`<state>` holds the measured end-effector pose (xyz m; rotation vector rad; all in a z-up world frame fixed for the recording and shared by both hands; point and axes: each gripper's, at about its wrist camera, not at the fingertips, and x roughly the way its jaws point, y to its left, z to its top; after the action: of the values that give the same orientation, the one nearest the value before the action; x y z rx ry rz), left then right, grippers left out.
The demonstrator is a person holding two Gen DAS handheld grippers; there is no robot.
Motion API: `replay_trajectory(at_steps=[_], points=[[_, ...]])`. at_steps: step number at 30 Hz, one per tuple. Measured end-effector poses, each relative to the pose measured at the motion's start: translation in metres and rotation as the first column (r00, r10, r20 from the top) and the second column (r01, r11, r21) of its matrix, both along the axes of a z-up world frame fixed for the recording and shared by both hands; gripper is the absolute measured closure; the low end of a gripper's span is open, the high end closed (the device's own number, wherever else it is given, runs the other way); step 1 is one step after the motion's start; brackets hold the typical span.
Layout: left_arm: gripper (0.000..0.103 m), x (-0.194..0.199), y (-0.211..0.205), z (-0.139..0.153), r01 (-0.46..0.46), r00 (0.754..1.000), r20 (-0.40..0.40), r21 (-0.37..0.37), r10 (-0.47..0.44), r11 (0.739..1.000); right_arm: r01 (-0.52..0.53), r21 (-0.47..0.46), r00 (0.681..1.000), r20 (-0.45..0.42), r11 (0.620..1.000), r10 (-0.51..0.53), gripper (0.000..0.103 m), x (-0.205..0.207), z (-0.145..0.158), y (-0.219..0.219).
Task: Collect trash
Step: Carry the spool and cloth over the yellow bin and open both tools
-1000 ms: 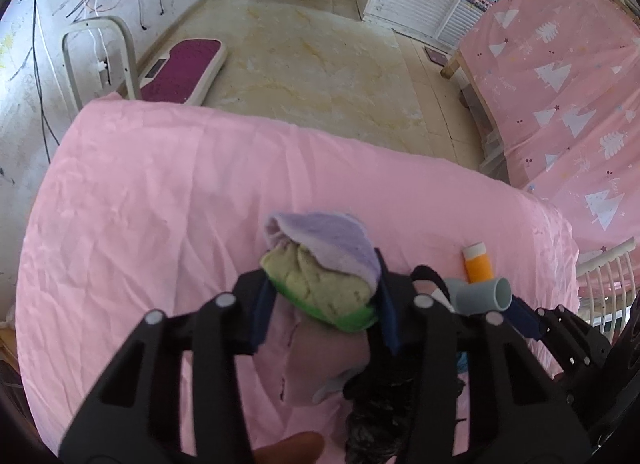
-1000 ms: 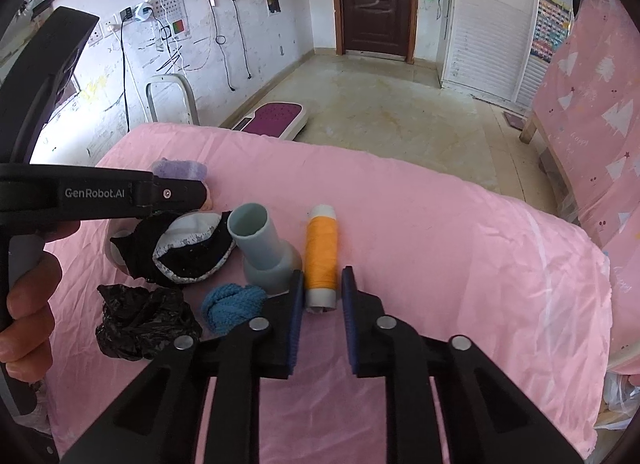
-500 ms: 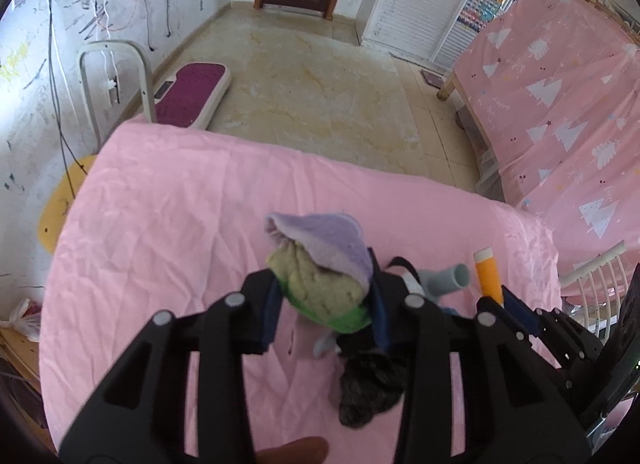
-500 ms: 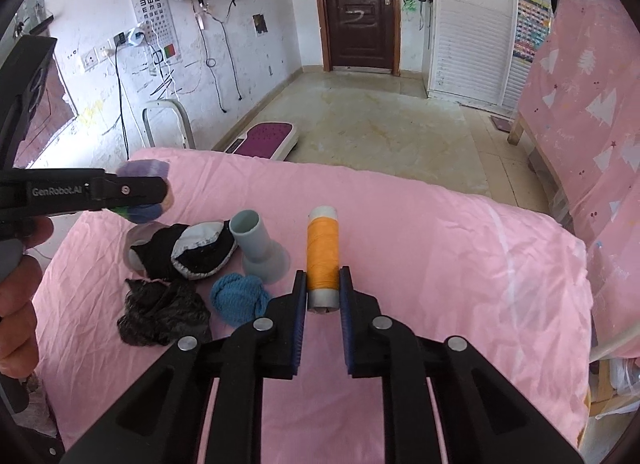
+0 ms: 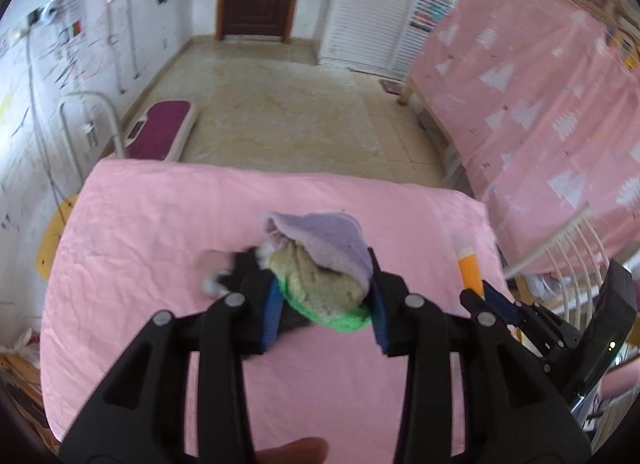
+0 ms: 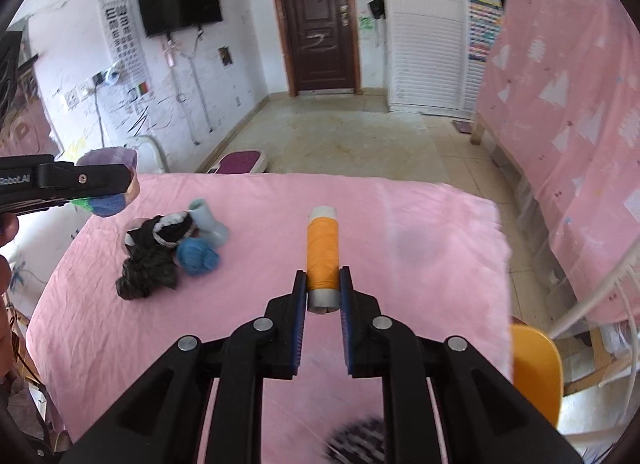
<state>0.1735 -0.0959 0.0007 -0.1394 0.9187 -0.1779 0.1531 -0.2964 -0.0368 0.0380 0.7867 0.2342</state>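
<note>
A bundle of cloths (image 5: 320,268), lilac on top, pale yellow beneath and edged in green, is pinched between the blue pads of the left gripper (image 5: 322,304), whose jaws are closed against its sides. The bundle is held up above the pink sheet (image 5: 160,232) that covers the table. In the right wrist view the same bundle is seen at the far left, clamped at the tip of the left gripper (image 6: 108,194), clear of the surface.

An orange thread spool (image 6: 322,260) with grey ends is gripped near its lower end by the right gripper (image 6: 323,292), the jaws being drawn in tight on it. The spool is pointed forward, away from the camera, over the pink sheet (image 6: 420,264).

A small heap is seen lying on the sheet at the left: a crumpled black bag (image 6: 146,272), a blue yarn ball (image 6: 197,256) just beside it, a black-and-white cloth (image 6: 164,230) behind, and a pale grey-blue tube (image 6: 208,220) touching that cloth. An orange chair seat (image 6: 534,372) is visible beyond the table's right edge
</note>
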Motion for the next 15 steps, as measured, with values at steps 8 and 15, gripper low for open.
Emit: replay_trajectory(at_steps=[8, 15], points=[[0.067, -0.012, -0.073, -0.006, 0.106, 0.994, -0.014, 0.041, -0.106, 0.994, 0.096, 0.036, 0.995, 0.022, 0.995, -0.097, 0.098, -0.035, -0.001, -0.065], [0.067, -0.022, -0.137, -0.019, 0.200, 0.980, -0.034, 0.059, -0.198, 0.978, 0.171, 0.044, 0.985, 0.009, 0.984, -0.171, 0.098, -0.056, -0.019, -0.122]])
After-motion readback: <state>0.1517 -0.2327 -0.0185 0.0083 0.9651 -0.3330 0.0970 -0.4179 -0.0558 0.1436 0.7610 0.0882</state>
